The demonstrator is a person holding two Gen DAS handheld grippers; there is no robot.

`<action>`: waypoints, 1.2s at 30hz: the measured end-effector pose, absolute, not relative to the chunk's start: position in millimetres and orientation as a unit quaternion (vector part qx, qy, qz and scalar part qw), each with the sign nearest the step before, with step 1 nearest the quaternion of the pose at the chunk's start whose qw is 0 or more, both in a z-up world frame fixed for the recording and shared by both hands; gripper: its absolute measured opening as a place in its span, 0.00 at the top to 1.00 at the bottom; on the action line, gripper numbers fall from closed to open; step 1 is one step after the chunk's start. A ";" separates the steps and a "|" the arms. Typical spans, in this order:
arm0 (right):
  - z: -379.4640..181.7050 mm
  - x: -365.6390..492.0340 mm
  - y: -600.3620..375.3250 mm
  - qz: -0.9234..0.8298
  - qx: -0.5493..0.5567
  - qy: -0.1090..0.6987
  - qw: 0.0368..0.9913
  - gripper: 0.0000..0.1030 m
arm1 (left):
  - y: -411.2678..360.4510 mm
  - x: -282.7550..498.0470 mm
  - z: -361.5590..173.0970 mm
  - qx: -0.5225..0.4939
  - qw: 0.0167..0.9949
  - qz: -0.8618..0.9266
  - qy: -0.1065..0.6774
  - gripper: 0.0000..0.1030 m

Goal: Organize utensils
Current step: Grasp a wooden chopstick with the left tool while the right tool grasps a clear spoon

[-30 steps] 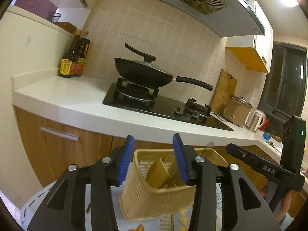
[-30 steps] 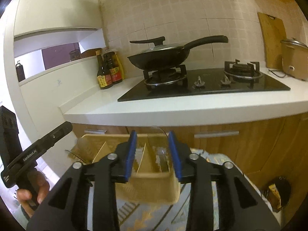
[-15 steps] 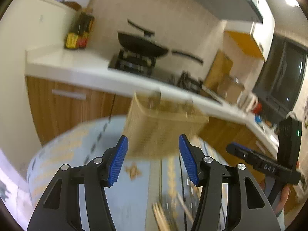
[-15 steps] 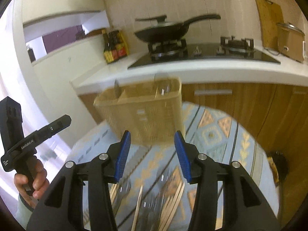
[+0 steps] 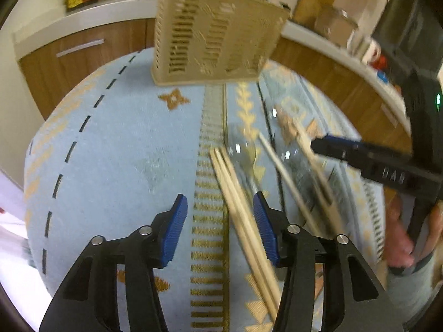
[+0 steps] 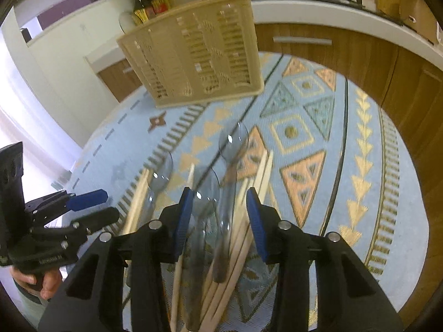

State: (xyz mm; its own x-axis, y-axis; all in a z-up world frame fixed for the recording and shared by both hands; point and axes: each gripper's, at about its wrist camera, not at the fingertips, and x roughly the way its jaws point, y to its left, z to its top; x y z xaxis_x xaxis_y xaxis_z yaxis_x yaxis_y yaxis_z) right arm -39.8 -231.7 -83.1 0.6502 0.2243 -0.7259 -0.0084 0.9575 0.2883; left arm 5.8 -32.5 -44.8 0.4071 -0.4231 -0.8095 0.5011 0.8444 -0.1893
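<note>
Left gripper (image 5: 218, 229) open, chopsticks (image 5: 243, 221) between

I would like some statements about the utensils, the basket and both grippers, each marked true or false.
1. The beige basket stands on the patterned cloth. True.
2. The right gripper is shut on a spoon. False: it is open, holding nothing.
3. Wooden chopsticks lie loose on the cloth. True.
4. The clear plastic spoons stand in the basket. False: they lie on the cloth.
5. The left gripper is open. True.
</note>
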 end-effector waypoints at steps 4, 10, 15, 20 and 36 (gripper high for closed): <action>-91.6 -38.8 -234.6 0.063 0.137 0.422 0.894 0.65 | -37.6 1.1 -54.9 0.085 0.837 -0.261 0.474 0.67; -91.1 -36.8 -241.9 0.061 0.147 0.423 0.892 0.65 | -47.5 0.6 -51.4 0.106 0.838 -0.251 0.473 0.64; -90.7 -37.7 -247.1 0.061 0.157 0.422 0.891 0.65 | -63.4 -4.3 -50.6 0.148 0.841 -0.235 0.464 0.64; -87.9 -42.2 -248.0 0.061 0.152 0.419 0.893 0.65 | -59.9 -6.5 -48.0 0.173 0.844 -0.217 0.458 0.93; -90.3 33.2 -248.0 0.089 0.146 0.510 0.843 0.78 | -29.2 11.0 -40.6 0.103 0.863 -0.192 0.456 0.96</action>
State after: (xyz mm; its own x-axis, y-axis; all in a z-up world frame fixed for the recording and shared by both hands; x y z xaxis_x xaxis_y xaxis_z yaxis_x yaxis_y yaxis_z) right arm 33.2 -248.0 -90.3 0.4629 0.2998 -0.8342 -0.0015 0.9413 0.3375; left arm 11.0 -29.2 -40.6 0.5110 -0.2371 -0.8262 0.4244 0.9055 0.0026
